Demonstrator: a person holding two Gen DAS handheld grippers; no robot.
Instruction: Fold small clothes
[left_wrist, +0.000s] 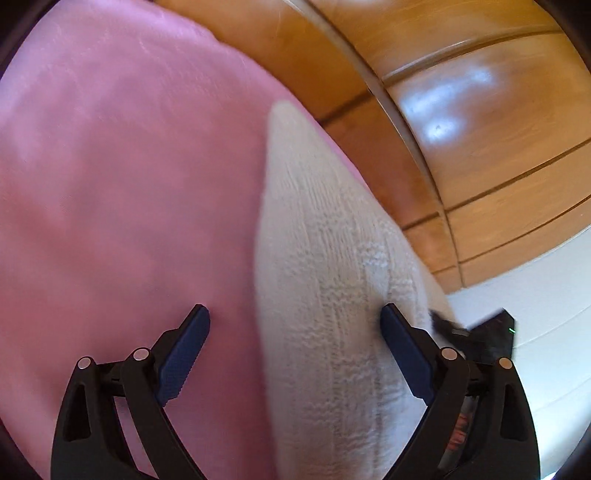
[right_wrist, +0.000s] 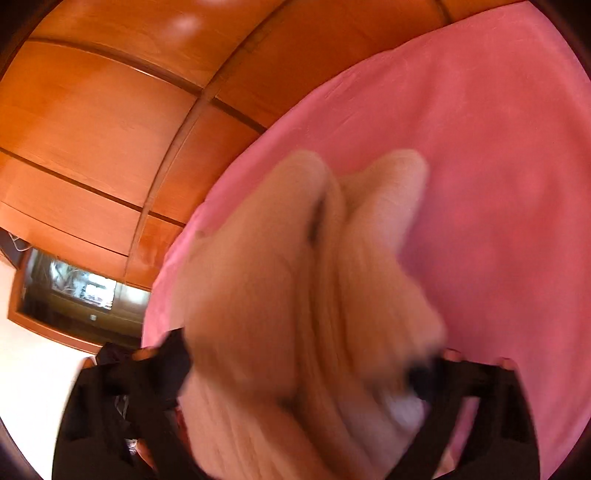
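A cream knitted garment lies on a pink bed cover, stretching away in a narrow wedge. My left gripper is open, its blue pads spread wide over the near part of the knit, the right pad at the garment's edge. In the right wrist view the same garment is bunched and blurred between the fingers of my right gripper, which stand wide apart on either side of it; the tips are hidden by cloth, so any grip is unclear.
Orange-brown wooden wardrobe panels stand beyond the bed's edge and also show in the right wrist view. A white wall and a dark device are at right. A dark framed opening is low left.
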